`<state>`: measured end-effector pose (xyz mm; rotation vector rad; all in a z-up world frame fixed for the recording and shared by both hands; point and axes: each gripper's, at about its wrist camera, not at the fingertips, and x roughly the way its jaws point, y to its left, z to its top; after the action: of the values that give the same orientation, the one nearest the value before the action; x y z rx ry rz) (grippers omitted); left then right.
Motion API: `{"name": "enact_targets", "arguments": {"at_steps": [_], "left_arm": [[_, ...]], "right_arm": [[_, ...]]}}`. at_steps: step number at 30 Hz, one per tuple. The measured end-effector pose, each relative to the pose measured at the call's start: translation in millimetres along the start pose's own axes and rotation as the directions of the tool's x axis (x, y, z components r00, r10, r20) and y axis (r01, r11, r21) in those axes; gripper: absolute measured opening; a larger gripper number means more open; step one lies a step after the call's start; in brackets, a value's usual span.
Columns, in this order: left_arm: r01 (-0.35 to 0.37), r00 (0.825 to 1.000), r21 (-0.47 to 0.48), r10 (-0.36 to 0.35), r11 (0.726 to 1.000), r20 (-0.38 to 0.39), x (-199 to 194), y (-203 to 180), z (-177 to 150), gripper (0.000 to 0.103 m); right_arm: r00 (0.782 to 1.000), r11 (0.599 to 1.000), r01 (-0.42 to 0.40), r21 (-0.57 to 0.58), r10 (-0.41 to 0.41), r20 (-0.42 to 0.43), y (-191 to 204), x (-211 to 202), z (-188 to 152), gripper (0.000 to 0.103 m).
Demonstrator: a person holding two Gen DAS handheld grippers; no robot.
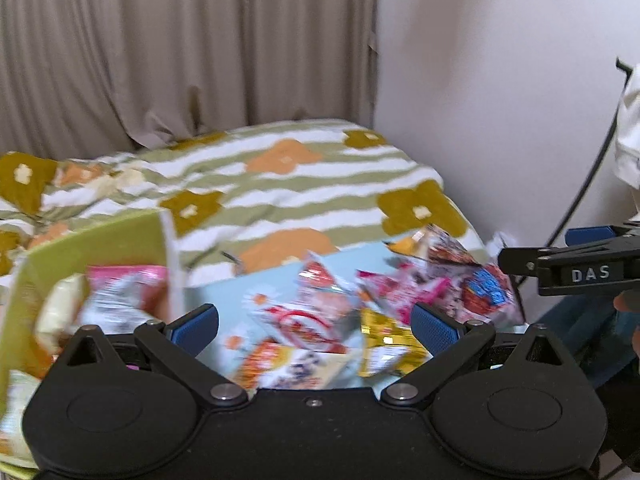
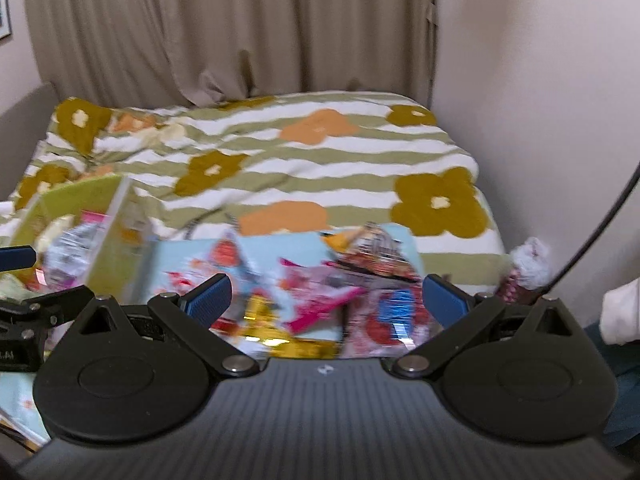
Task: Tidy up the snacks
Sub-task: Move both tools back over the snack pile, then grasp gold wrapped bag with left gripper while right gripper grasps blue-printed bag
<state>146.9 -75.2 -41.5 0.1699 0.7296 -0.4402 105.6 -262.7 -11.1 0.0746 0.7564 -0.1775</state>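
1. My left gripper (image 1: 314, 326) is spread wide with nothing between its 2 blue pads; it hangs over the snack packets (image 1: 360, 312).
2. My right gripper (image 2: 326, 300) is likewise spread wide and empty, above the same snack packets (image 2: 340, 300).
3. The packets lie loose in a heap on a pale blue sheet (image 1: 224, 304); the picture is blurred, so I cannot read them.
4. Left of the heap stands a green box (image 1: 100, 240), touching the sheet's edge; more packets sit inside it.
5. Behind the heap lies a striped flowered blanket (image 2: 280, 152).

both wrist views near, facing bed (image 1: 304, 184)
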Motion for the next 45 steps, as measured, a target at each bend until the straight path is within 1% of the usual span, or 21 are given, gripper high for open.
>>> {"name": "enact_targets", "arguments": {"at_steps": [5, 10, 15, 17, 21, 26, 28, 30, 34, 37, 38, 40, 45], "left_arm": [[0.026, 0.998, 0.033, -0.023, 0.999, -0.065, 48, -40, -6, 0.103], [0.044, 0.993, 0.082, -0.034, 0.996, -0.114, 91, -71, -15, 0.103], [0.035, 0.987, 0.13, -0.013, 0.991, -0.163, 129, -89, -26, 0.103], [0.031, 0.984, 0.144, -0.005, 0.989, -0.177, 143, -93, -30, 0.103], [0.003, 0.978, 0.18, 0.035, 0.984, -0.204, 162, -103, -40, 0.103], [0.005, 0.97, 0.16, 0.034, 0.987, -0.242, 177, -103, -44, 0.103], [0.013, 0.967, 0.148, 0.025, 0.989, -0.252, 181, -102, -45, 0.1], [0.031, 0.965, 0.134, 0.005, 0.991, -0.261, 184, -100, -46, 0.094], [0.056, 0.965, 0.114, -0.024, 0.992, -0.262, 186, -97, -47, 0.093], [0.071, 0.962, 0.089, -0.044, 0.993, -0.268, 186, -93, -48, 0.088], [0.073, 0.961, 0.086, -0.047, 0.994, -0.271, 186, -93, -48, 0.083], [0.071, 0.961, 0.089, -0.044, 0.993, -0.274, 185, -93, -48, 0.081], [0.081, 0.957, 0.063, -0.06, 0.995, -0.284, 178, -91, -49, 0.076]], "right_arm": [[0.999, 1.0, -0.014, 0.007, 0.014, -0.044, -34, 31, -11, 0.103], [0.996, 1.0, -0.015, -0.006, 0.015, -0.084, -56, 63, -19, 0.103], [0.994, 0.999, -0.047, 0.011, 0.048, -0.1, -71, 83, -27, 0.103], [0.993, 0.998, -0.061, 0.002, 0.061, -0.105, -73, 90, -30, 0.103], [0.99, 0.997, -0.077, -0.028, 0.073, -0.117, -72, 102, -33, 0.103], [0.985, 0.994, -0.102, -0.033, 0.097, -0.142, -74, 118, -35, 0.103], [0.984, 0.994, -0.106, -0.033, 0.1, -0.148, -75, 123, -36, 0.103], [0.983, 0.993, -0.111, -0.031, 0.105, -0.153, -76, 125, -37, 0.103], [0.983, 0.993, -0.109, -0.036, 0.102, -0.151, -77, 131, -38, 0.103], [0.982, 0.992, -0.116, -0.039, 0.109, -0.156, -75, 135, -38, 0.103], [0.981, 0.992, -0.118, -0.041, 0.11, -0.158, -74, 137, -38, 0.103], [0.981, 0.992, -0.119, -0.049, 0.11, -0.16, -71, 139, -38, 0.103], [0.98, 0.99, -0.12, -0.072, 0.107, -0.168, -63, 147, -40, 0.103]]}}
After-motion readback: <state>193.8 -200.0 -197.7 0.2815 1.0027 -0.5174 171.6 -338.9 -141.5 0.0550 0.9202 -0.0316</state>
